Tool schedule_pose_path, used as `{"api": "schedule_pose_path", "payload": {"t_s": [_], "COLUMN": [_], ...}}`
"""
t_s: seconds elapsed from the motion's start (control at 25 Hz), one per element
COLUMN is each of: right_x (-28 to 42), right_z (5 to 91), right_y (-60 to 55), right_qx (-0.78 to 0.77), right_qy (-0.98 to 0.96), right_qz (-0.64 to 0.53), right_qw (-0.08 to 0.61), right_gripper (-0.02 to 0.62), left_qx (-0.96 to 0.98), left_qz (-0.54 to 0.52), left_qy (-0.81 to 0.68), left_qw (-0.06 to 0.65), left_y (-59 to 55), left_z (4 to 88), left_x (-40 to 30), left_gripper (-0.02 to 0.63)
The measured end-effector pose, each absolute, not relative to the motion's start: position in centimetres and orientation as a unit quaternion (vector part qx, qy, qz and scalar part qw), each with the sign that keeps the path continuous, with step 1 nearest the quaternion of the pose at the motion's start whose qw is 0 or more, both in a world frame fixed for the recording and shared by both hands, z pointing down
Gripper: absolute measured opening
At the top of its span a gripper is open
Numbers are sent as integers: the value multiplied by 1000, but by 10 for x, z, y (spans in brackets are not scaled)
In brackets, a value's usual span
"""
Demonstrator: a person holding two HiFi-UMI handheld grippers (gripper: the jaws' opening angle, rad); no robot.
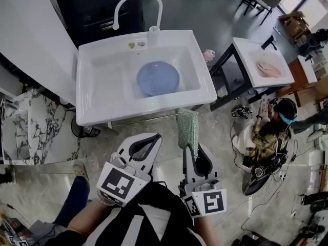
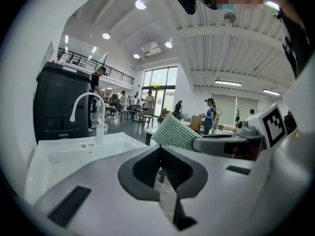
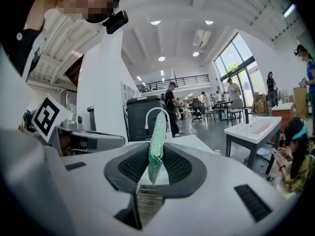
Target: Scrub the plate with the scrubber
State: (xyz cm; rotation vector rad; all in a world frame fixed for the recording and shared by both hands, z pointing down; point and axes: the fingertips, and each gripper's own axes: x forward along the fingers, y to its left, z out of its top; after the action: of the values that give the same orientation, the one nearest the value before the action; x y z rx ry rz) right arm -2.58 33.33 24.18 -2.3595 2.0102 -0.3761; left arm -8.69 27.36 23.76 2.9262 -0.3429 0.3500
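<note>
We hold a gripper in each hand, both short of the white sink (image 1: 92,118) in the head view and not touching it.

The right gripper (image 1: 190,148) is clamped on the green scrubber (image 1: 188,128). In the right gripper view its ribbed fingers (image 3: 134,164) press on the lower end of the scrubber from both sides. The pad stands upright on its edge and rises well above the jaw tips. From above, it sticks out ahead of the gripper toward the front rim of the sink, stopping just before it.

The left gripper (image 1: 155,137) has its jaws drawn fully together. In its own view the dark fingers (image 2: 147,169) meet at the tip with nothing between them. It sits just beside the right gripper, apart from the scrubber.

The blue plate (image 1: 158,78) lies flat on the bottom of the basin, right of centre, under the curved white tap (image 1: 136,1). Neither gripper touches it.
</note>
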Motion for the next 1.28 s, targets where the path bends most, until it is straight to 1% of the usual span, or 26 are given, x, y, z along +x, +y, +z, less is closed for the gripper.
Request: {"api": "schedule_pose_path", "payload": {"t_s": [0.4, 0.84, 1.28], "right_x": [12, 24, 50], "right_z": [245, 251, 256], "right_y": [269, 235, 188], "right_qx": [-760, -756, -725], "right_qy": [638, 642, 675], "right_qz": [-119, -129, -136], "right_qw": [9, -2, -5], "right_gripper": [91, 91, 91], "left_qx": [983, 981, 968], "left_qz": [113, 113, 112], "left_qy": [-114, -124, -192], "left_qw": [84, 93, 117], "left_y": [207, 172, 131], "left_z": [242, 251, 254], "left_x": [-53, -45, -39], "left_gripper": [-2, -2, -2]}}
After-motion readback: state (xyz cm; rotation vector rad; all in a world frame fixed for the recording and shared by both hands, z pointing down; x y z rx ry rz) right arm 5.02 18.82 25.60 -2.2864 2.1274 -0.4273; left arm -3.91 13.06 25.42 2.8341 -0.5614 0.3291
